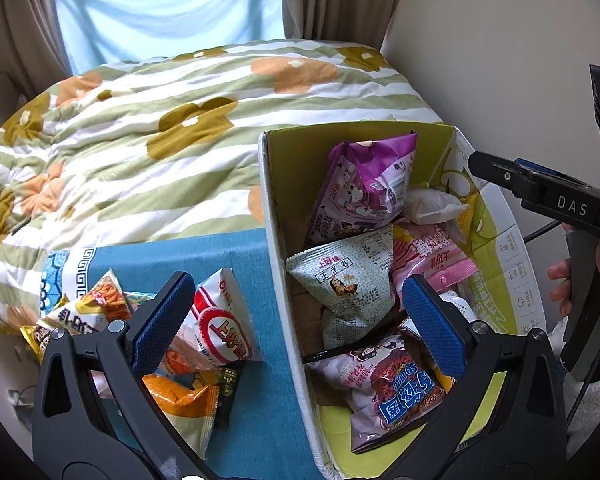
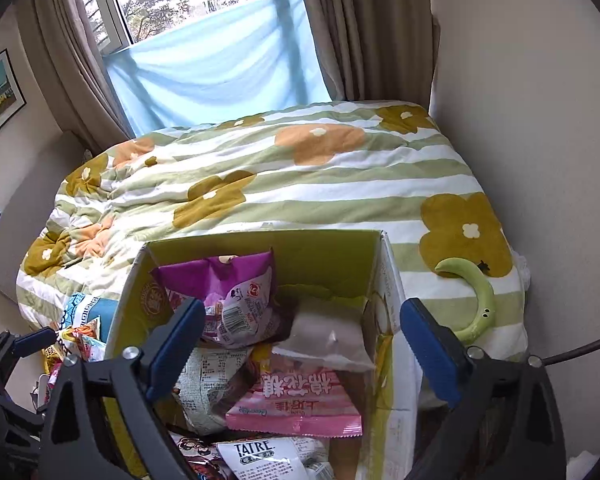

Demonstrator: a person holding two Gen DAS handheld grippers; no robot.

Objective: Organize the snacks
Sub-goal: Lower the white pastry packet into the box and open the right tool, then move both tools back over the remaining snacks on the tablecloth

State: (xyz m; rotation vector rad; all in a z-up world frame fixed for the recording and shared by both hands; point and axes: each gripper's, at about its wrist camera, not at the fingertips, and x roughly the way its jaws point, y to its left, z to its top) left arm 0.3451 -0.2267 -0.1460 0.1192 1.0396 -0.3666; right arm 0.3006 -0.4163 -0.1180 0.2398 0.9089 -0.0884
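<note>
Cardboard, green inside, forms the box [image 1: 278, 248] on the bed, and most snack packets lie in it. Spread wide and holding nothing, the left gripper [image 1: 296, 320] straddles the box's left wall, with a red-and-white packet [image 1: 220, 320] just beside its left finger on the blue cloth [image 1: 228, 252]. Equally wide and empty, the right gripper [image 2: 302, 344] hangs over the box, a pink packet [image 2: 300, 400] lying between and below its fingers.

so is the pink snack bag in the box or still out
In: the pink snack bag lies inside the cardboard box, on other packets.
</note>
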